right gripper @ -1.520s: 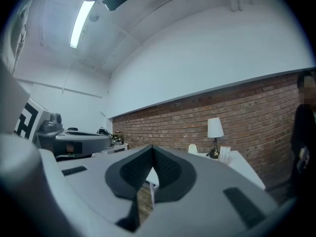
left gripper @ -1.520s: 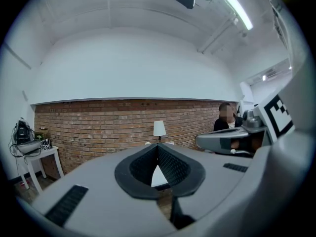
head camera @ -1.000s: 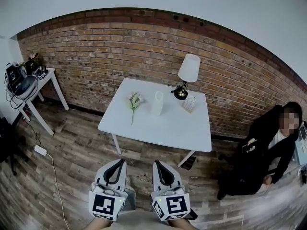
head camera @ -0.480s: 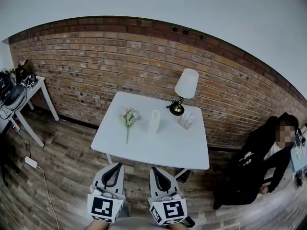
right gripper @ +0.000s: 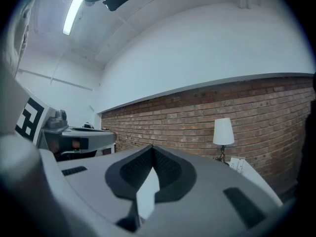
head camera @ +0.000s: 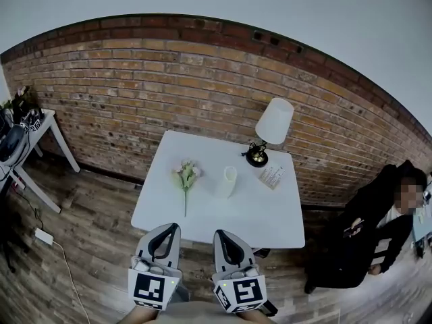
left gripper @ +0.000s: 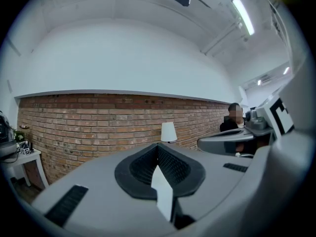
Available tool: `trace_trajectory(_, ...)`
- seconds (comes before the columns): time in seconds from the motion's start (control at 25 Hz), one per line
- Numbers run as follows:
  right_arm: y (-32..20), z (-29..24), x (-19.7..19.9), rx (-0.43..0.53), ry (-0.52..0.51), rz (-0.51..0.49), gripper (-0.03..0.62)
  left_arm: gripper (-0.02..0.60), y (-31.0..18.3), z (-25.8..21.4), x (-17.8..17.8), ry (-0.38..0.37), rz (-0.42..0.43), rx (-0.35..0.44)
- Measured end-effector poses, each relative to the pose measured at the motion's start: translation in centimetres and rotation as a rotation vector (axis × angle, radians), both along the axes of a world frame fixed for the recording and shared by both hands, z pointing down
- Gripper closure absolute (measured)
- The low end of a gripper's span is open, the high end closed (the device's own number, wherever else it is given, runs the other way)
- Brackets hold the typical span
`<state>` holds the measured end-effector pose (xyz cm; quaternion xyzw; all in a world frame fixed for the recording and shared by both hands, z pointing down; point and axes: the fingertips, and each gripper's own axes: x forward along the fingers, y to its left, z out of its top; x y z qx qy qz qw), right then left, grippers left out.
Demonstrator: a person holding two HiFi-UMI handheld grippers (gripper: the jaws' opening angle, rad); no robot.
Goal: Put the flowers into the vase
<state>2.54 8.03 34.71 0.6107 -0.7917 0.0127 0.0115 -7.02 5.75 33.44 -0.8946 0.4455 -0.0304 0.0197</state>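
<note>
A small bunch of pale pink flowers [head camera: 186, 177] with a long green stem lies flat on the white table [head camera: 270, 221], left of centre. Just to its right stands an upright white vase [head camera: 228, 181]. My left gripper [head camera: 171, 227] and right gripper [head camera: 221, 233] are side by side at the table's near edge, both pointing level towards the wall. Both are shut with nothing between the jaws. In the left gripper view the jaws [left gripper: 158, 146] meet at the tip, and the right gripper view [right gripper: 151, 147] shows the same. Neither gripper view shows the flowers or the vase.
A table lamp [head camera: 272, 125] with a white shade and a small card stand [head camera: 272, 176] sit at the table's far right, against the brick wall [head camera: 169, 93]. A person in black [head camera: 378, 214] sits at the right. A white side table [head camera: 30, 130] with gear stands at far left.
Both grippers have moved level towards the table; their tips now reach its near edge. The table, flowers and vase appear closer. Both stay shut.
</note>
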Motion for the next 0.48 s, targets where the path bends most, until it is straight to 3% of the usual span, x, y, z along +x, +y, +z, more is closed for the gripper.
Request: trace_trajectory(0.48, -9.7, 0.7, 0.1, -0.015, -0.025, 0.097, 0.588, 0.578, -10.4, 0.5, 0.2, -0.040, 0.092, 0.006)
